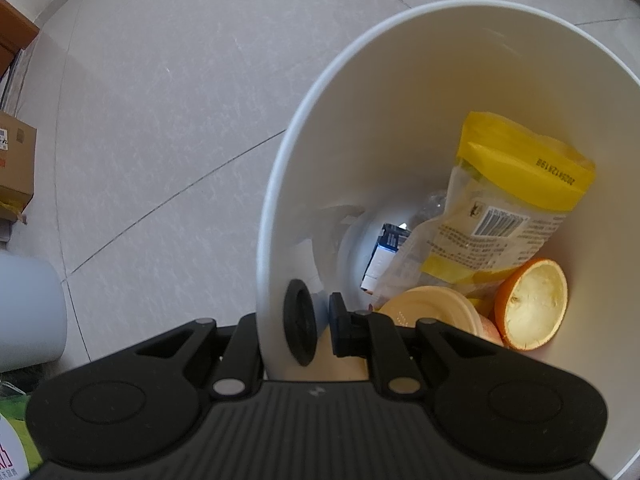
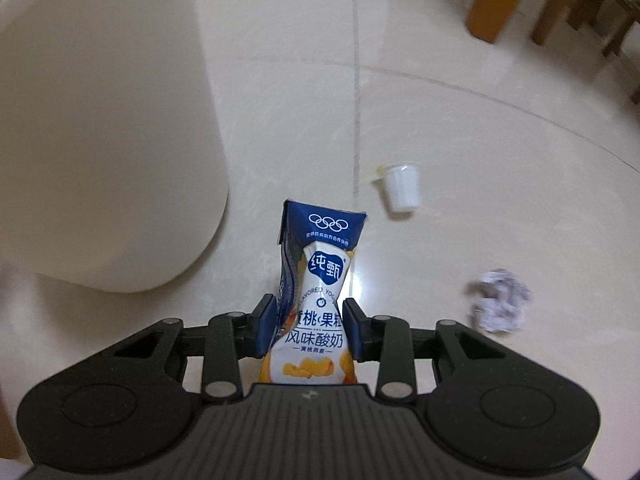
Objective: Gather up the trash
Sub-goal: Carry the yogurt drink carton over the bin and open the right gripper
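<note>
Currently the step in hand appears to be the carrying of one piece of trash to the bin: a crushed yogurt carton (image 2: pixel 316 296) is clamped at its pinched waist between the fingers of the right gripper (image 2: pixel 311 330), which are closed on it, and it is held clear of the tiled floor (image 2: pixel 460 128). Its long axis runs straight ahead along the fingers, with the dark blue folded end pointing away from the gripper and steeply down toward the floor, and the printed front facing the camera. The white bin (image 1: pixel 440 92) is gripped at its near rim by the left gripper (image 1: pixel 316 330), whose fingers are nearly shut with the thin wall pinched between them, one outside and one inside. Inside the bin a yellow snack bag (image 1: pixel 516 184), an orange peel half (image 1: pixel 534 304) and a round lid (image 1: pixel 432 312) are seen. Next, it is judged, the carton must be brought over the open mouth and released. A small white cup (image 2: pixel 400 188) and a crumpled paper ball (image 2: pixel 500 300) lie on the floor, not yet collected.
</note>
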`<state>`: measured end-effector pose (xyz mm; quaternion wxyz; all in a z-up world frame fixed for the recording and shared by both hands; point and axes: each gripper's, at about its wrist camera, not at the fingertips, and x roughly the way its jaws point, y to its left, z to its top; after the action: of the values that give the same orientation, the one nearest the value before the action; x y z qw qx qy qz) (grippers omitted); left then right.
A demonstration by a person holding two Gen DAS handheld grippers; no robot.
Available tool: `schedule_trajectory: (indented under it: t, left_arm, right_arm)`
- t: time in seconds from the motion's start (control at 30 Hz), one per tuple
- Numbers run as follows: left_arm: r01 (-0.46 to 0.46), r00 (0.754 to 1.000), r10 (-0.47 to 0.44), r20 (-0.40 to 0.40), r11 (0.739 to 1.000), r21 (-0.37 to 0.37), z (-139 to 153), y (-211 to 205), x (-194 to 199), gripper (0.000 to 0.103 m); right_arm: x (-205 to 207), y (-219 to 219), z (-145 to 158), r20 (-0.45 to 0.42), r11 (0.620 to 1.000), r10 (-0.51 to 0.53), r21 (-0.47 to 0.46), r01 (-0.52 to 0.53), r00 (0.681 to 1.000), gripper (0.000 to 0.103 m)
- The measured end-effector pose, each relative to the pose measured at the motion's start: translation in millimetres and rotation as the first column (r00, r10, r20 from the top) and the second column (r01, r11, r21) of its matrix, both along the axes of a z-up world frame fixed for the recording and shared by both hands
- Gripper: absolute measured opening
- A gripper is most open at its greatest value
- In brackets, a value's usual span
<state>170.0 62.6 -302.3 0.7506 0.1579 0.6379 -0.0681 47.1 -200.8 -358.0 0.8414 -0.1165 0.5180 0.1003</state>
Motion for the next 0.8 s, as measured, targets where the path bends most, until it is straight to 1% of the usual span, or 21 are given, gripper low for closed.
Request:
schedule_trajectory:
  t: [0.1, 0.2, 0.37, 0.43, 0.53, 0.63, 0.67, 0.7, 0.77, 0.8]
  left_arm:
    - [-0.002, 1.0, 0.002, 0.003, 1.0, 0.001, 0, 0, 0, 0.012]
    - [-0.002, 1.0, 0.002, 0.005, 1.0, 0.004, 0, 0, -1, 0.012]
    - [-0.006, 1.0, 0.006, 0.002, 1.0, 0.005, -1, 0, 0, 0.012]
    - [-0.006, 1.0, 0.006, 0.0, 1.0, 0.003, 0, 0, 0, 0.012]
    - [-0.013, 1.0, 0.013, -0.004, 1.0, -0.001, 1, 1, 2, 0.012]
    - [-0.017, 1.0, 0.017, -0.01, 1.0, -0.01, 2, 4, 3, 0.012]
    - [-0.017, 1.0, 0.017, -0.01, 1.0, -0.013, 2, 5, 3, 0.012]
    - [-0.014, 1.0, 0.014, -0.009, 1.0, -0.013, 2, 5, 3, 0.012]
    - [-0.008, 1.0, 0.008, -0.007, 1.0, -0.009, 2, 4, 2, 0.012]
    - [-0.006, 1.0, 0.006, -0.008, 1.0, -0.009, 3, 5, 2, 0.012]
  right_arm:
    - [-15, 1, 48, 0.028, 1.0, 0.016, 0.001, -0.016, 0.999, 0.04]
    - [-27, 8, 98, 0.071, 0.998, 0.064, -0.016, -0.063, 0.995, 0.04]
    - [-37, 36, 165, 0.144, 0.988, 0.156, -0.023, -0.155, 0.977, 0.041]
    - [-41, 51, 184, 0.167, 0.982, 0.186, -0.018, -0.186, 0.968, 0.041]
    - [-39, 77, 204, 0.196, 0.971, 0.234, 0.004, -0.239, 0.952, 0.041]
    - [-38, 101, 215, 0.21, 0.953, 0.286, 0.036, -0.3, 0.935, 0.041]
    - [-37, 108, 215, 0.218, 0.95, 0.292, 0.046, -0.309, 0.931, 0.045]
    - [-37, 113, 216, 0.229, 0.946, 0.299, 0.055, -0.319, 0.926, 0.064]
    - [-38, 120, 214, 0.259, 0.944, 0.305, 0.046, -0.327, 0.917, 0.091]
    - [-39, 121, 213, 0.273, 0.942, 0.312, 0.034, -0.333, 0.91, 0.092]
